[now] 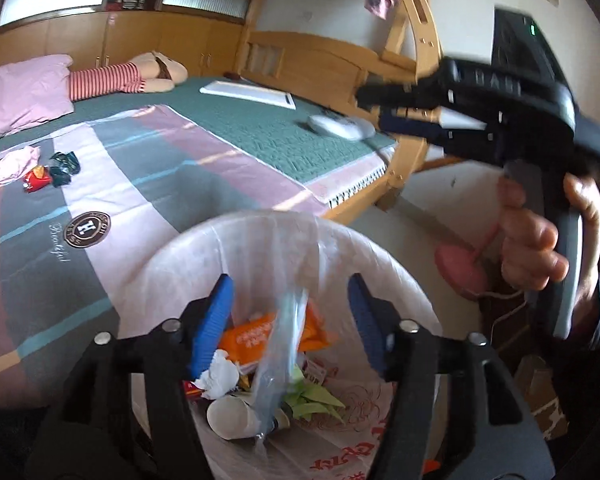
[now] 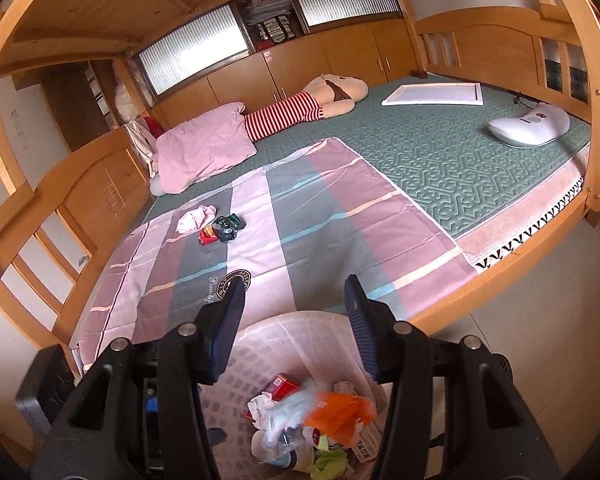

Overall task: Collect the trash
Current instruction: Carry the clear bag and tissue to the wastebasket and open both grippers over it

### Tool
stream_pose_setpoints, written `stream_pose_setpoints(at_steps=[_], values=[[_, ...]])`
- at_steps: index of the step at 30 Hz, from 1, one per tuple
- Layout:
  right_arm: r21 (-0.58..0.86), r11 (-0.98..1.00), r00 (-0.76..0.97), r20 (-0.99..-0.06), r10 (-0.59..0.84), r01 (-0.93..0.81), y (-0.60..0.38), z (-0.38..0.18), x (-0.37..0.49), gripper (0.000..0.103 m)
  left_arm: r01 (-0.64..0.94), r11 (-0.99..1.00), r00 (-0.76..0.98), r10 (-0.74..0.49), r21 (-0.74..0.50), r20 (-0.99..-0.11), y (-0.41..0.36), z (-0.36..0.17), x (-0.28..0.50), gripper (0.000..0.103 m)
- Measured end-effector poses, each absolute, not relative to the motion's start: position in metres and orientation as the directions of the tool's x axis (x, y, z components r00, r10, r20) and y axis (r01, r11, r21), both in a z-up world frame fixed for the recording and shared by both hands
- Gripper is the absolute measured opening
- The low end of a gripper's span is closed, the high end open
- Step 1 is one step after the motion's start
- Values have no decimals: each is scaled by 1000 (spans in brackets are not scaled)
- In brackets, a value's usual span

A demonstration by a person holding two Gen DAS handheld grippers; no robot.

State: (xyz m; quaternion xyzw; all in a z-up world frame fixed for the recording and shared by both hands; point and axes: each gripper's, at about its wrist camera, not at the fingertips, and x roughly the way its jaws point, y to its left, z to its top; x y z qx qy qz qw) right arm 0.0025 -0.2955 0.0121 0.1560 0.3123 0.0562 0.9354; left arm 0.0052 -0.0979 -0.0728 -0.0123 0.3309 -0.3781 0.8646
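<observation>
Blue-padded fingers of the left gripper [image 1: 290, 322] stand wide apart directly over the trash bin [image 1: 384, 252], with nothing clamped between them; a clear plastic wrapper [image 1: 278, 364] hangs blurred in the gap between the pads, over the heap below, and whether it touches either pad cannot be told. Inside the white-lined bin lie an orange packet [image 1: 256, 336], crumpled white paper [image 1: 220, 376], a paper cup [image 1: 230, 416] and green scraps [image 1: 312, 398]. The right gripper [image 2: 294, 322] is likewise spread wide and empty, hovering above the same bin, whose rim [image 2: 260, 326] shows between its fingers; from the left wrist view that tool appears at upper right, held by a hand [image 1: 540, 240] on its grip. Past the bin stretches the striped sheet [image 2: 320, 220] on the bed [image 2: 460, 168]. Well up the sheet, three pieces of trash remain clustered together: a crumpled pink wad [image 2: 196, 218], a red wrapper [image 2: 208, 235] just beside it and a dark green wrapper [image 2: 228, 227] touching the red one. Farther back sit a pink pillow [image 2: 204, 148], a striped plush toy [image 2: 300, 112], a white flat frame [image 2: 432, 94] and a white device [image 2: 530, 124]
</observation>
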Motion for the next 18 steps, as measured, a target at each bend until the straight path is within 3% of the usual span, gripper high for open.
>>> stream_pose_setpoints(at_steps=[2,6,15,18], values=[[328,945,797,-568,206,-10,-294,12,2,52,614,733,517,-653,-292,-554,-88,-73,9,71],[323,946,792,-572,214,-23,-290,13,4,52,560,765,550,-630,-317,-549,-75,-70,17,76],[311,950,771,-595,227,-40,-277,8,11,52,461,842,631,-532,-279,-564,-57,-66,26,76],[291,955,773,-593,226,-56,-272,11,11,56,440,858,657,-509,-266,-556,-53,-62,25,81]])
